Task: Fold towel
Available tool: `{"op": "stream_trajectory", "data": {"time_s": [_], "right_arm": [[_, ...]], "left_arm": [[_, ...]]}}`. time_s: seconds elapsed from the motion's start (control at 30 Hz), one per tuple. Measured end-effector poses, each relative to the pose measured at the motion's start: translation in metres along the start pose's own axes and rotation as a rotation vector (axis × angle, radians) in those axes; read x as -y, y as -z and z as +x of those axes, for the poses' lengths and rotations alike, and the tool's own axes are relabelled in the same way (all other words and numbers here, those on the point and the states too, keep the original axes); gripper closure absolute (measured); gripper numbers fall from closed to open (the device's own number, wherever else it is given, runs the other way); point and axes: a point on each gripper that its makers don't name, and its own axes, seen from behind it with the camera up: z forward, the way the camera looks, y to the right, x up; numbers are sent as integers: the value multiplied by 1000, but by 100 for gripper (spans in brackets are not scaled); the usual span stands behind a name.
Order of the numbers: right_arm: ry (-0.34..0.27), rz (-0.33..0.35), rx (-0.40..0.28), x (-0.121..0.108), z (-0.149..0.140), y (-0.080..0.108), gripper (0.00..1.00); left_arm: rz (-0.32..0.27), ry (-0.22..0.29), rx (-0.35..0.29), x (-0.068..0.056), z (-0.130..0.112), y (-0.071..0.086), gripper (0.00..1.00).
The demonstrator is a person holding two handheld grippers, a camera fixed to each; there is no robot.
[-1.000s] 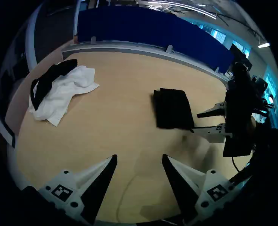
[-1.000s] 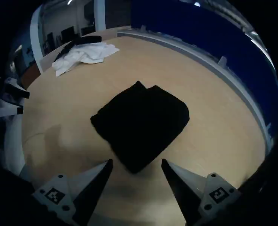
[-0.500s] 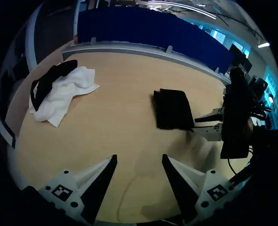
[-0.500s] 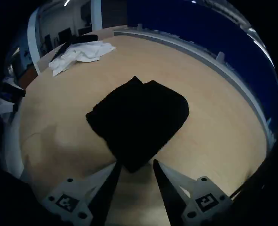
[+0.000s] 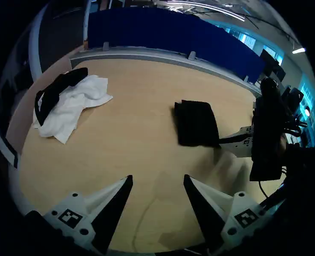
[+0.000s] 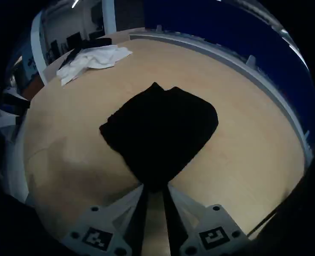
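Our right gripper [image 6: 154, 190], fingers spread a second ago, now pinches near corner of black towel [image 6: 161, 128] lying at middle of table [image 6: 242, 141]. Our left gripper [image 5: 156, 181] hovers over table's near edge, fingers spread. We judge grasp made, next fold ready to start.

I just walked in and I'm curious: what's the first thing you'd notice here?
The folded black towel stands out, lying dark in the middle of the pale wooden table, with the right tongs pinching its near corner. Next comes the crumpled white towel at the far left in the left gripper view, with a black cloth against it.
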Motion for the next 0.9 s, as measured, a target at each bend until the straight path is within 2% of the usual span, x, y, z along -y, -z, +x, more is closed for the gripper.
{"op": "stream_trajectory", "data": {"time_s": [0.17,0.5,0.7,0.9], "right_arm": [[-5,7,-5,0,1,1,90],[12,10,-44,-3,18,13,93],[27,3,-104,-9,47,32,94],[53,-6,-179,-18,87,62,94]], "left_arm": [[1,0,1,0,-1,-1,12],[8,-2,0,4,-1,2,12],[11,-2,0,6,-1,5,12],[13,-4,-3,6,2,10,12]]}}
